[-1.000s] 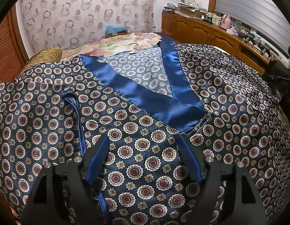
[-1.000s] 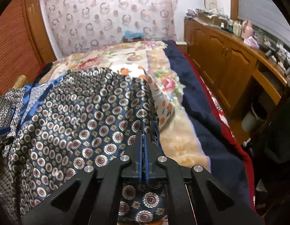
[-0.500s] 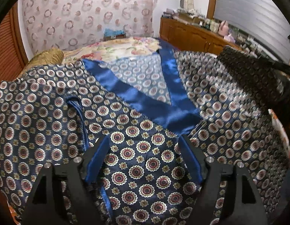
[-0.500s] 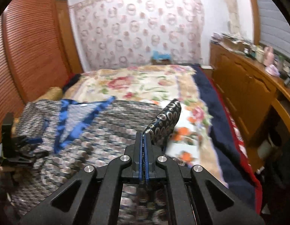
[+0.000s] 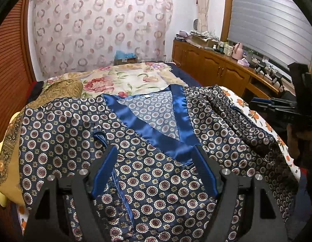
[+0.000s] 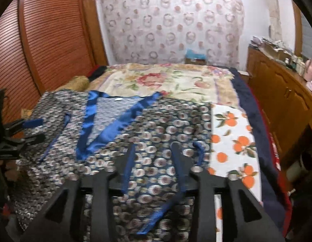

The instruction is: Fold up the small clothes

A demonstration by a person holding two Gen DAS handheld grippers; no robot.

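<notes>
left tongs (image 5: pixel 156 168): black frame, blue pads | right tongs (image 6: pixel 154 155): same, silver screws

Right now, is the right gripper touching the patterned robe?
Apart. In the right wrist view the right gripper has opening jaws with nothing clamped; the patterned robe lies flat on the bed beneath.

floral bedspread (image 5: pixel 133 78), wooden cabinet (image 5: pixel 212 68) — patterned curtain (image 6: pixel 172 26)

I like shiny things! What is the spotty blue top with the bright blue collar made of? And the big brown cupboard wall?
The patterned top looks like satin or silk-like cloth, thin and smooth. Its blue collar band is glossier still: light glints along it in bright streaks. Real silk or polyester, I cannot tell. The slatted doors look like varnished reddish-brown wood, with a soft sheen on ridged slats.
</notes>
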